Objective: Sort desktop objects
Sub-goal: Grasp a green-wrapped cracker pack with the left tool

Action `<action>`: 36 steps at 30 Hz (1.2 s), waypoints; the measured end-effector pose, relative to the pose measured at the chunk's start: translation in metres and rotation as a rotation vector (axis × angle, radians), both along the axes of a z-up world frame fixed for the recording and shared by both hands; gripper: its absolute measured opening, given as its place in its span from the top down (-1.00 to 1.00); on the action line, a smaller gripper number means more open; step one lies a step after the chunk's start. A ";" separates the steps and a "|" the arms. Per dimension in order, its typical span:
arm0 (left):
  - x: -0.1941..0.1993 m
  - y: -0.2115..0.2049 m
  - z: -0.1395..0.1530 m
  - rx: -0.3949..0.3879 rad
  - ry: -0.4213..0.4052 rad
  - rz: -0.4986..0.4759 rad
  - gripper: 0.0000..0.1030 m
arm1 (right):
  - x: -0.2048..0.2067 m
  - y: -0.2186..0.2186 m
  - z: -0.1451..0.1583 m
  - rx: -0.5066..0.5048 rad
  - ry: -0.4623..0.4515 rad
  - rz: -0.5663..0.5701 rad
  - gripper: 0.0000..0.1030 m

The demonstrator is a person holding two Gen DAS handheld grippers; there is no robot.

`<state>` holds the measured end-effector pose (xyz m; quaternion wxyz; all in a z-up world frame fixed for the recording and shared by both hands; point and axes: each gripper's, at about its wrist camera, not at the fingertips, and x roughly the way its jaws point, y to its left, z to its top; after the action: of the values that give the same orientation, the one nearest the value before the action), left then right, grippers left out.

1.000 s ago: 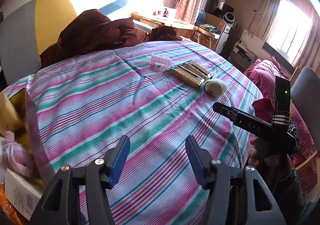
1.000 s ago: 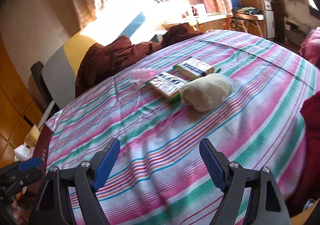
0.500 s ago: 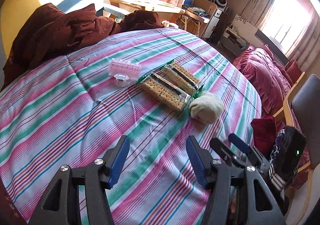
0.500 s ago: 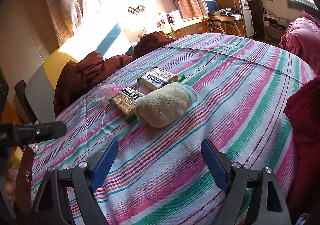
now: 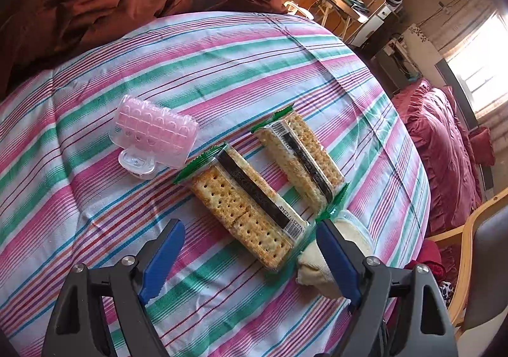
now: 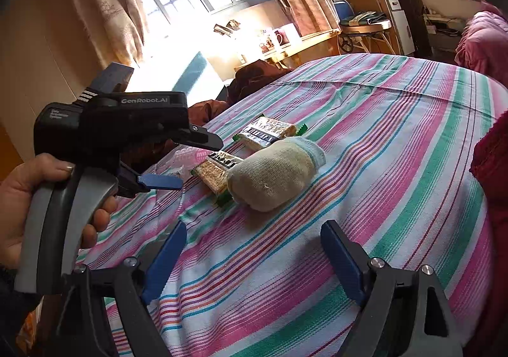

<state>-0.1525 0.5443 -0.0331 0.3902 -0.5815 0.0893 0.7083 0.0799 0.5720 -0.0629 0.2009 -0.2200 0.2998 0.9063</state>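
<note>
On the striped cloth (image 5: 222, 77), the near cracker pack (image 5: 246, 209) lies between the left gripper (image 5: 250, 254)'s spread jaws. Its slippery wrapper could squirt out, or the rolled sock (image 6: 274, 177) touching it get pinched. Behind the sock, the right gripper (image 6: 250, 254) hangs wide apart, empty.
</note>
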 end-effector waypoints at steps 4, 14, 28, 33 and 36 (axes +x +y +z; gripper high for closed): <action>0.000 0.016 -0.004 -0.073 0.021 -0.008 -0.68 | 0.001 -0.001 -0.001 -0.004 0.021 0.004 -0.72; -0.005 0.036 -0.020 -0.143 0.025 0.031 -0.62 | 0.000 -0.003 -0.003 -0.004 0.042 0.021 -0.78; 0.012 -0.032 -0.011 -0.064 0.138 0.003 -0.10 | -0.001 -0.003 -0.002 0.003 0.021 0.033 -0.81; 0.033 -0.099 -0.003 -0.012 0.160 0.006 -0.07 | -0.002 -0.003 0.000 0.006 0.004 0.035 -0.81; 0.052 -0.137 0.001 0.018 0.175 0.009 -0.04 | -0.006 -0.003 0.003 0.016 -0.032 0.036 -0.80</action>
<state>-0.1001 0.4077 -0.0321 0.3828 -0.5142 0.1140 0.7590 0.0738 0.5694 -0.0600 0.1909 -0.2383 0.2855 0.9085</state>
